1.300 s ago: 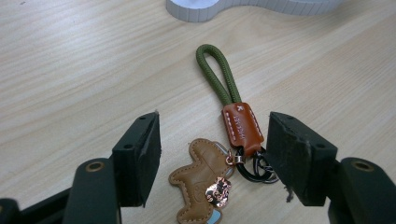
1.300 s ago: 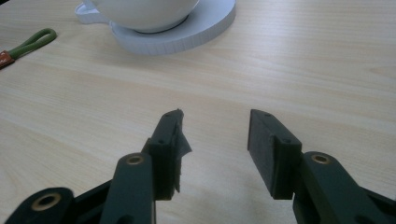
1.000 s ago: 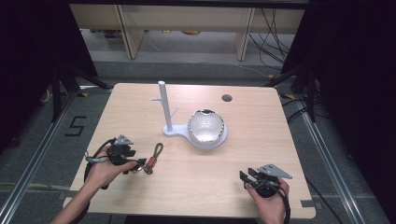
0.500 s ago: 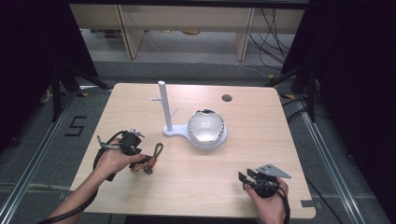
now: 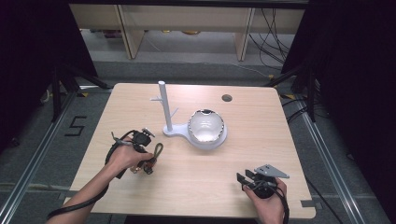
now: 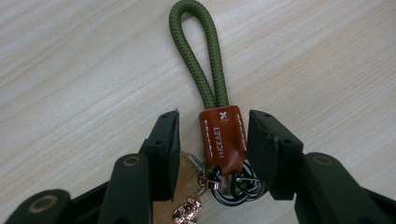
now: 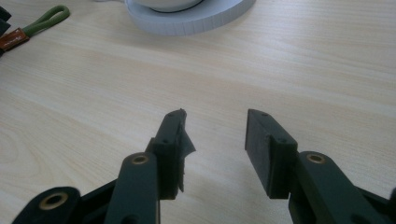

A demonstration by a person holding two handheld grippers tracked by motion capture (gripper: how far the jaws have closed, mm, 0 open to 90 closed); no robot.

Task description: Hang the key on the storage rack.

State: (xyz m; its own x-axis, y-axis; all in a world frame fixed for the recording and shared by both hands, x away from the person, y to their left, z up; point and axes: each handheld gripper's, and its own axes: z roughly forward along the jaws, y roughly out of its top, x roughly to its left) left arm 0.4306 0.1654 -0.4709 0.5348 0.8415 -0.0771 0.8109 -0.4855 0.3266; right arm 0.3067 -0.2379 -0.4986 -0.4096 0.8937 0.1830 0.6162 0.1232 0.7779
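At the bottom right of the high view, the right gripper (image 5: 243, 179) lies close to the near edge of the table (image 5: 280, 121), held in a hand (image 5: 267, 201). Its jaws stand apart with nothing between them, bare wood under the gap in the right gripper view, and open tabletop stretches ahead of it toward the centre.

At lower left of the high view, the left gripper (image 5: 148, 164) sits well in from the table's left edge, in the left hand (image 5: 123, 156). In the left gripper view its jaws are parted on either side of a keychain (image 6: 219, 135) lying flat on the wood. The right jaw looks to be just against the brown leather tab; a narrow gap shows at the left jaw, so the grip is not closed. The keychain has an olive-green cord loop pointing away from the gripper, a stitched brown tab with lettering, dark metal rings and a small coppery charm nearest the camera.

Farther up, at the centre of the high view, a white stand (image 5: 166, 109) with an upright post and short pegs rises from a base holding a shiny bowl (image 5: 205, 126). Near the far edge is a small dark round hole (image 5: 227, 98).
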